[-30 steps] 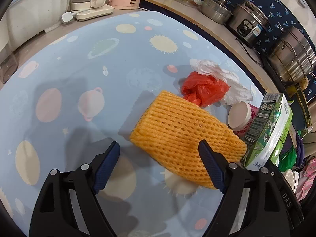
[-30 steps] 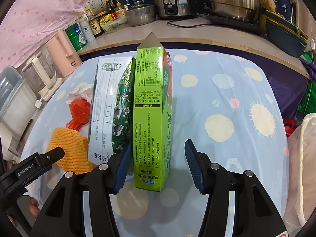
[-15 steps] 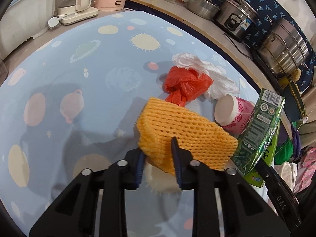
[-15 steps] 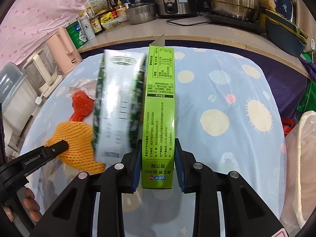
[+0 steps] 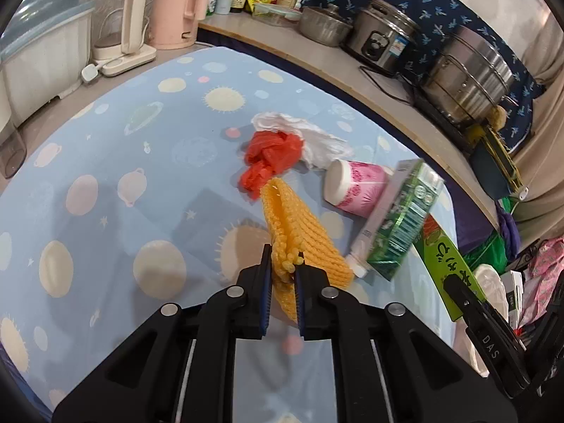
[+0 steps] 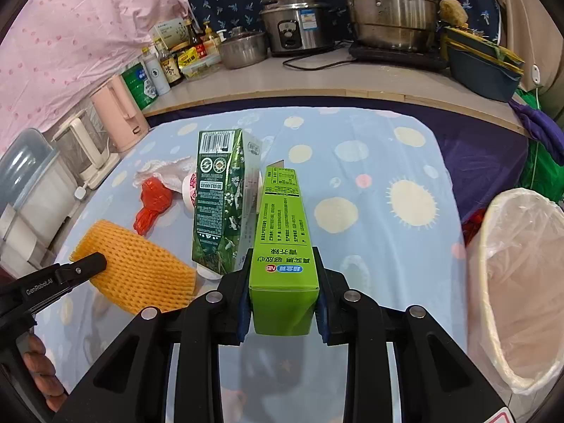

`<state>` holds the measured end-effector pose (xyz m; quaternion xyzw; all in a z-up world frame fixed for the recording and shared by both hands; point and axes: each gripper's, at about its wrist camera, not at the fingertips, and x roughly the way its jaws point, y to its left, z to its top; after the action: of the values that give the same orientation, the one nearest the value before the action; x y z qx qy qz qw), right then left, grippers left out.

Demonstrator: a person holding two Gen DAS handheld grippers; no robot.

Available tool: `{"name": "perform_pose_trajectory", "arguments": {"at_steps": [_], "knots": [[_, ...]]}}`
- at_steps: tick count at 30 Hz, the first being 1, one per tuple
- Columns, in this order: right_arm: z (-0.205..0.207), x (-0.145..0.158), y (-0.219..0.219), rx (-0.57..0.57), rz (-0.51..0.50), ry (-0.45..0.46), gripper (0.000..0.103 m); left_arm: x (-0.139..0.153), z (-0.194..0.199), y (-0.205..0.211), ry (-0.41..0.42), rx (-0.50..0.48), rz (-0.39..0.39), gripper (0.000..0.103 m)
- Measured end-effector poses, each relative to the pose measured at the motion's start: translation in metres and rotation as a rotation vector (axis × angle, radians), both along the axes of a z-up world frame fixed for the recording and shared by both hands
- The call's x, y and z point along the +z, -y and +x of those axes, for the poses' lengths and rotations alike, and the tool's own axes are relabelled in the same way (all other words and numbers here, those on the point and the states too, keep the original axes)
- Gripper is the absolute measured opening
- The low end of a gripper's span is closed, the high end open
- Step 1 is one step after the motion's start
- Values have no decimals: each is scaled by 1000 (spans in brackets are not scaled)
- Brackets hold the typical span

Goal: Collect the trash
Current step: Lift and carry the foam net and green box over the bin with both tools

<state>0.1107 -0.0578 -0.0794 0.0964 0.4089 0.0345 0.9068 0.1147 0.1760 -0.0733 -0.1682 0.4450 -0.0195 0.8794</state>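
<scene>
Orange foam net (image 5: 303, 243): clamped in left hand-held gripper (image 5: 283, 271). Green box (image 6: 283, 243): clamped in right hand-held gripper (image 6: 282, 303). Lined bin (image 6: 521, 282): seemingly empty. Carton (image 6: 222, 197), red bag (image 6: 153, 199), cup (image 5: 356, 187), tissue (image 5: 310, 137): uncollected on surface (image 6: 370, 183).

The right tool (image 6: 282, 299) clamps a bright green cardboard box (image 6: 283, 246) beside a tilted dark green carton (image 6: 220, 204) on the desk (image 6: 387, 246).

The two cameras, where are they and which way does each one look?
Left wrist: sits on the left gripper, looking forward over the blue planet-print tablecloth; its jaws pinch the orange foam fruit net.
Right wrist: sits on the right gripper, facing the steel pots; its jaws clamp the light green cardboard box.
Both show the net, the box and the dark green drink carton.
</scene>
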Motion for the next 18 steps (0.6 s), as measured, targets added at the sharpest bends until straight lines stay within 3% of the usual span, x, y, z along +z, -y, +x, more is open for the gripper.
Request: {"name": "perform_pose_trajectory", "arguments": {"at_steps": [18], "knots": [[-68,36,97,-173,52,105,27,55,-46,98,115,-213,39,11]]}}
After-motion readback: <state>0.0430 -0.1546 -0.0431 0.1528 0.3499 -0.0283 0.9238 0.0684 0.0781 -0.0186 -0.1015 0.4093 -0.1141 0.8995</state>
